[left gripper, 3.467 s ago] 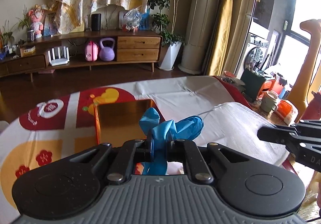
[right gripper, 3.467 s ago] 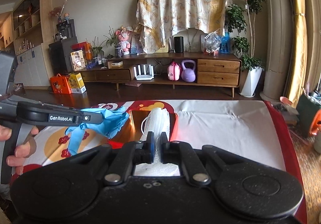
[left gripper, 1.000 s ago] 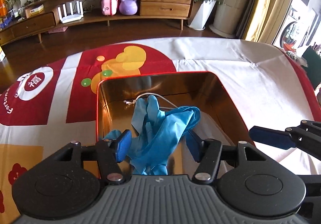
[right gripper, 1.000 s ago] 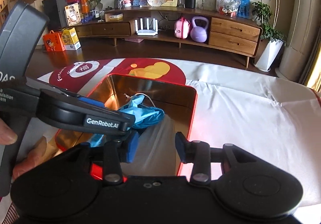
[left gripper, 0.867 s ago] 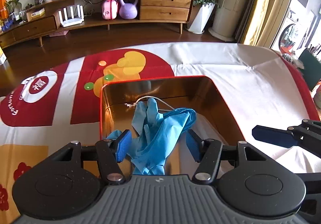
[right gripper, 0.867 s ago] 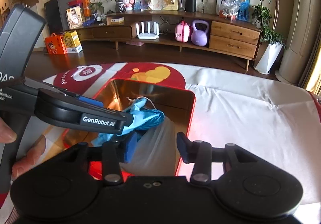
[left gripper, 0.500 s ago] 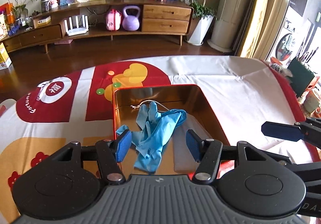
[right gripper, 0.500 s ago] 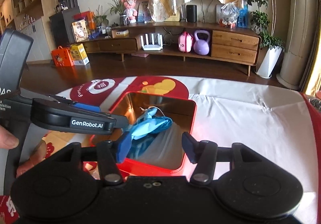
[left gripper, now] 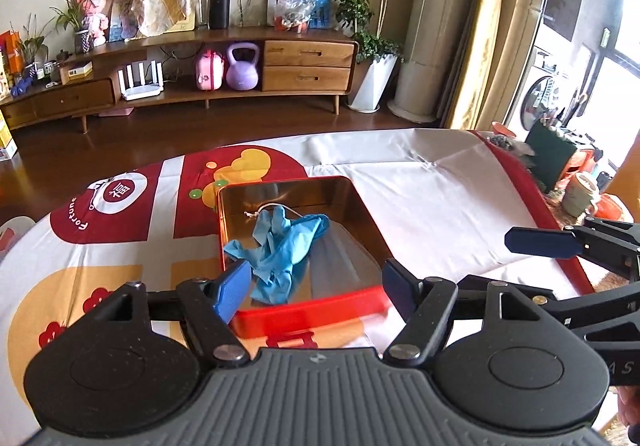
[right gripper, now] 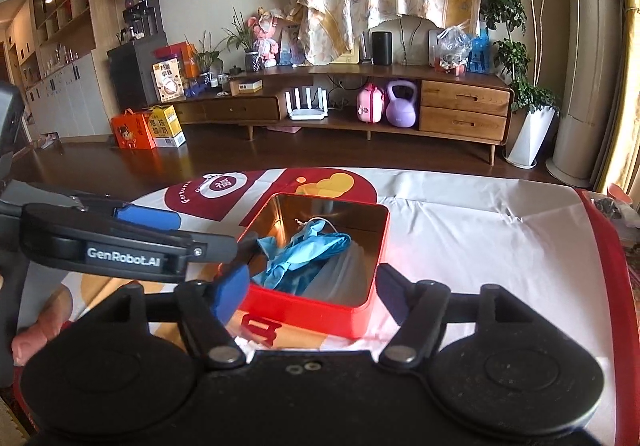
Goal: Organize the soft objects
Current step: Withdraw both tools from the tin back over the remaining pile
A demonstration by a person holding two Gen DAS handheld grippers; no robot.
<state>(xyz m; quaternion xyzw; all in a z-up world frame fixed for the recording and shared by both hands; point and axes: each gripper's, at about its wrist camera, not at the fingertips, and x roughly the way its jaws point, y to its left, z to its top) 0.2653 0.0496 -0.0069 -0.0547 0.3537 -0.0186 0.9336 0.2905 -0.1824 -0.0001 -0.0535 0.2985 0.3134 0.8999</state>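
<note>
Your left gripper (left gripper: 316,288), a black two-finger tool with blue pads, hangs above the near edge of the red square tin with the gold inside (left gripper: 308,316). Its jaws are opening and nothing sits between them; the tin's near wall only shows through the gap from below. Ahead of that gripper and lower down, the crumpled blue rubber glove (left gripper: 280,246) lies inside the tin, toward the left-hand finger's side. Beyond the glove a thin white cord (left gripper: 276,206) curls against the tin's far wall. To the glove's right lies a pale, flat soft thing (left gripper: 340,262); you cannot tell from here what it is, as glare off the metal blurs it.

Your right gripper (right gripper: 310,292), of the same black build, also hangs above the tin (right gripper: 312,316), and its jaws are opening too, bare of any load. From it the blue glove (right gripper: 304,252) lies just ahead and below, inside the tin, well clear of both pads.

Off to the right gripper's left, the left tool's arm crosses the view, held by a hand (right gripper: 36,334) at the edge. Under the tin spreads a white, red and yellow printed tablecloth (right gripper: 480,238). Both gloves and pale thing rest free in the tin, touched by neither gripper.
</note>
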